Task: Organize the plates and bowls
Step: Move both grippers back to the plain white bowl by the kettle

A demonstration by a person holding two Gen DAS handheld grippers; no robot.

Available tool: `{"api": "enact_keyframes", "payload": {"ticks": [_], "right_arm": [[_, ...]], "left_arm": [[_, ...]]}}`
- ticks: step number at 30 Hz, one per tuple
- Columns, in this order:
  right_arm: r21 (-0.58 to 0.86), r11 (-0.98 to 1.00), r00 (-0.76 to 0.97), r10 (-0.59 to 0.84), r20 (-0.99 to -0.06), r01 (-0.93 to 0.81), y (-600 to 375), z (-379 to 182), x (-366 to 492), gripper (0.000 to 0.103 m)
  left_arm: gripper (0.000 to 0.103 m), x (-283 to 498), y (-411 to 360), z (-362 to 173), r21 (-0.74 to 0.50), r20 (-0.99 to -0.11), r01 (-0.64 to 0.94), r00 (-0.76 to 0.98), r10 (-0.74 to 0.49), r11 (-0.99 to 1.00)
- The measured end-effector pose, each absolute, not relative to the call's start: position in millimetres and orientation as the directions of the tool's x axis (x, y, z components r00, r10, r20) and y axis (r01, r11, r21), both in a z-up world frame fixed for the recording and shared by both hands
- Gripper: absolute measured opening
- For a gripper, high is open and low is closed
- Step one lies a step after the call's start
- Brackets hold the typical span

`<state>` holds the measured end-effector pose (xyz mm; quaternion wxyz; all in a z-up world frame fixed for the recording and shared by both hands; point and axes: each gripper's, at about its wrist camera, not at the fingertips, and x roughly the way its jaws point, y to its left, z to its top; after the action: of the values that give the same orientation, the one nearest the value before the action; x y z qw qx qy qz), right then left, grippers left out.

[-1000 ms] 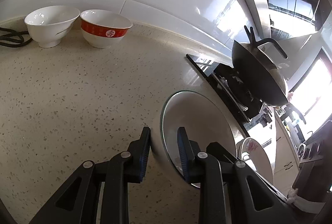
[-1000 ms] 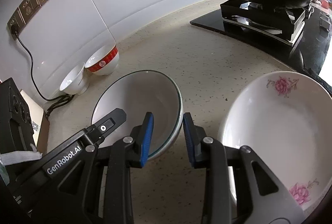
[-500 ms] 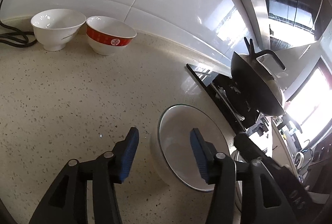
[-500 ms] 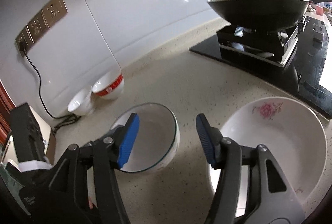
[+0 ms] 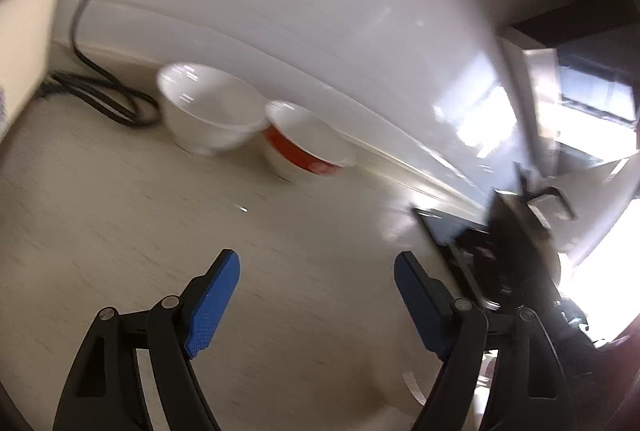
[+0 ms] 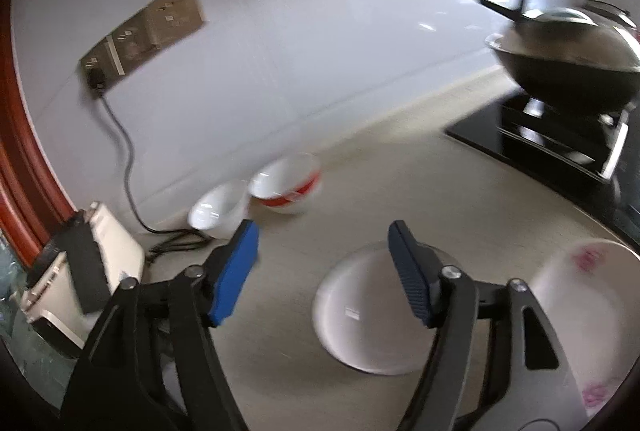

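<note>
A: The left gripper [image 5: 316,273] stands wide, its jaws opening with nothing between them but bare speckled countertop [image 5: 120,223]. Its camera's frame is smeared with motion blur.

B: The right gripper [image 6: 322,245] is likewise wide, its jaws opening and gripping nothing. Below it a white bowl with a dark rim [image 6: 360,315] sits on the counter, its right side covered by the right finger [image 6: 412,279].

A: That bowl barely registers in the left wrist view; only a pale curved sliver at the bottom edge could be its rim, too blurred to tell.

B: At the far right of the right wrist view, a white plate with pink flowers [image 6: 580,295] is cut off by the frame edge. The left camera does not show it.

A: Both views catch the plain white bowl [image 5: 208,111] and the red-banded bowl [image 5: 308,147] just beside each other near the wall; whether their rims touch is unclear. A black cable [image 5: 100,95] coils near the white one.

B: The right wrist view alone follows that cable up to the wall sockets [image 6: 144,31], and shows a white appliance [image 6: 80,287] at left, partly cut off.

A: The wok [image 6: 568,59] on the stove reads clearly there; in the left wrist view it is a dark smear at right.
</note>
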<state>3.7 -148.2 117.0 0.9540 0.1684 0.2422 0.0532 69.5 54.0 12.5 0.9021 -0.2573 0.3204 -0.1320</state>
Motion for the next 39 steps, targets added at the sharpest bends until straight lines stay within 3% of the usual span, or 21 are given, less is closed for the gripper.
{"api": "enact_keyframes", "payload": {"ticks": [5,13,23,32,39], "right_arm": [[0.373,0.923,0.856,0.269,-0.441,-0.098,-111,125,42,0.075],[0.441,0.892,0.777,0.346,-0.526,-0.098,-81,101,103,0.075],[0.501,0.854,0.603,0.474,-0.642,-0.138,-39,62,166,0.075],[0.502,0.861,0.515,0.469,-0.717,-0.083,-21,30,214,0.075],[0.548,0.833,0.490,0.507,-0.709,-0.068,-18,13,230,0.075]], "left_arm": [[0.080,78,76,11,-0.467,-0.554,-0.051,0.795,-0.248,0.883],[0.080,86,108,9,-0.355,-0.600,-0.209,0.798,-0.051,0.911],[0.080,92,118,-3,-0.308,-0.658,-0.279,0.753,0.008,0.910],[0.080,94,135,-6,-0.321,-0.683,-0.329,0.730,0.024,0.888],[0.080,94,137,-7,-0.337,-0.686,-0.336,0.727,0.014,0.879]]}}
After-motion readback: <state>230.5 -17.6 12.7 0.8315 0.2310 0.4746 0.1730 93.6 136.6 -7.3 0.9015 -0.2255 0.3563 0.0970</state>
